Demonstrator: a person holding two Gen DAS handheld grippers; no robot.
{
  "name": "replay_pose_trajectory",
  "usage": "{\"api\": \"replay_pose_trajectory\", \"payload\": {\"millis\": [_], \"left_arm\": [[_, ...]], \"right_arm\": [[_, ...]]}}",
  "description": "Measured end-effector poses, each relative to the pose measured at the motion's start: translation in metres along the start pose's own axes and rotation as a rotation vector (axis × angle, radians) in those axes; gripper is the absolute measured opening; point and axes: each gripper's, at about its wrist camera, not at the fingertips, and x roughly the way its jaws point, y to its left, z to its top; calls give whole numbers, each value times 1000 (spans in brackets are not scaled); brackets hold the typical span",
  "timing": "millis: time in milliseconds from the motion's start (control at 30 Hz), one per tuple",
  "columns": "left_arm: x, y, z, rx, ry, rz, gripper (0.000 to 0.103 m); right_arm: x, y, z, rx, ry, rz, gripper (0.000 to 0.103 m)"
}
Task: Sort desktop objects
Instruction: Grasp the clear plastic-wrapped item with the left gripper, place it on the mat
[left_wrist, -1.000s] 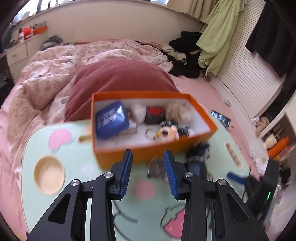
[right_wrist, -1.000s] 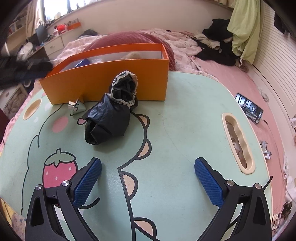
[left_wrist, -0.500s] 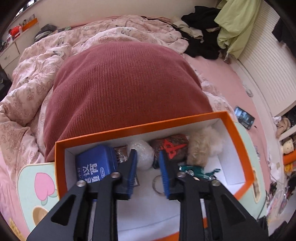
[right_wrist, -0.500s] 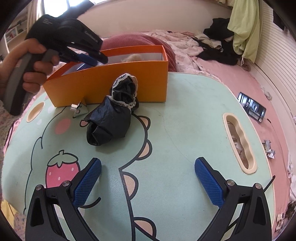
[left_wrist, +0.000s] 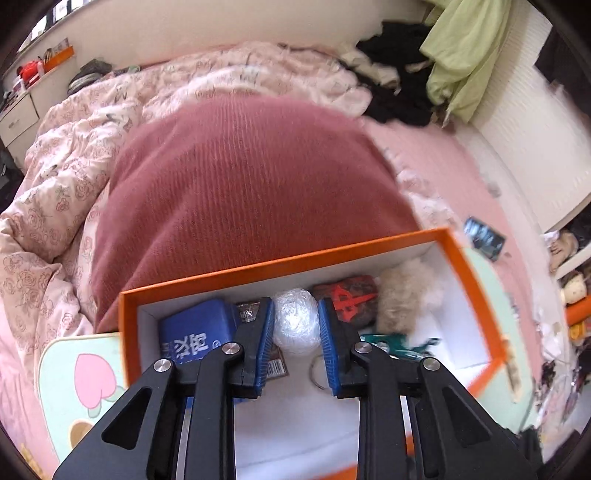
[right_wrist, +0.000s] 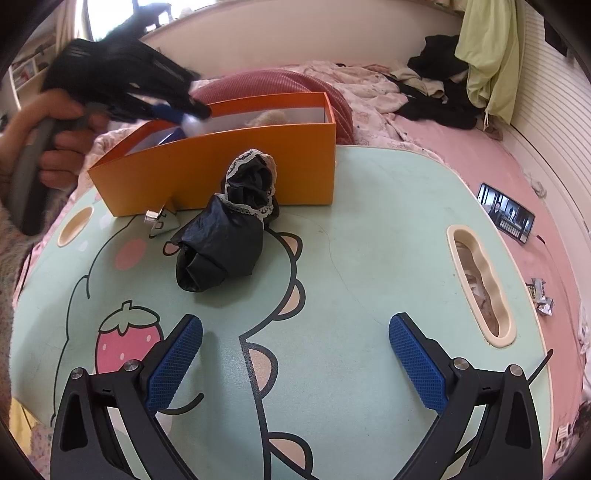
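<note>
My left gripper (left_wrist: 296, 325) tilts steeply down into the orange box (left_wrist: 480, 295), its fingers just closing onto the white plastic-wrapped ball (left_wrist: 295, 321), crinkled, round, without a clear long axis. My right gripper (right_wrist: 295, 360) hovers over the table (right_wrist: 369, 258), fingers spread wide and empty.

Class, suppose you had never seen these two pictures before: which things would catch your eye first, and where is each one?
The bright orange box at the far edge of the mint cartoon table stands out first. Inside it, the left gripper has been closing round a white plastic-wrapped ball. In front of the box lies a crumpled black lace-trimmed cloth, and the right gripper hangs open nearer the camera.
</note>
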Motion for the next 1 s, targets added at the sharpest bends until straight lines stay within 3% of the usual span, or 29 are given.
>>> {"api": "replay_pose_trajectory", "payload": {"millis": [100,200,367,500,567,667,733,800,1000], "left_arm": [[-52,-6,-16,23,-96,-101,25],[-88,-12,-49,62,-145,-153,26],[-88,-7,-108,36,-94,-189,26],[-73,-25,-133,81,-56,-215,26],[-66,-30,-136,75,-47,-203,29],[-63,-26,-135,24,-56,-186,44],[-70,-18,-141,-8,-96,-192,66],[-82,-8,-148,-43,-132,-167,81],[-91,1,-189,6,-96,41,82]], "right_arm": [[0,0,0,3,-2,3,101],[0,0,0,2,-1,2,101],[0,0,0,-3,3,-2,101],[0,0,0,-10,7,-8,101],[-1,0,0,-10,7,-7,101],[-1,-2,0,-7,4,-1,101],[-1,-2,0,-3,2,4,101],[0,-2,1,-1,1,5,101],[0,-2,0,-5,3,2,101]]}}
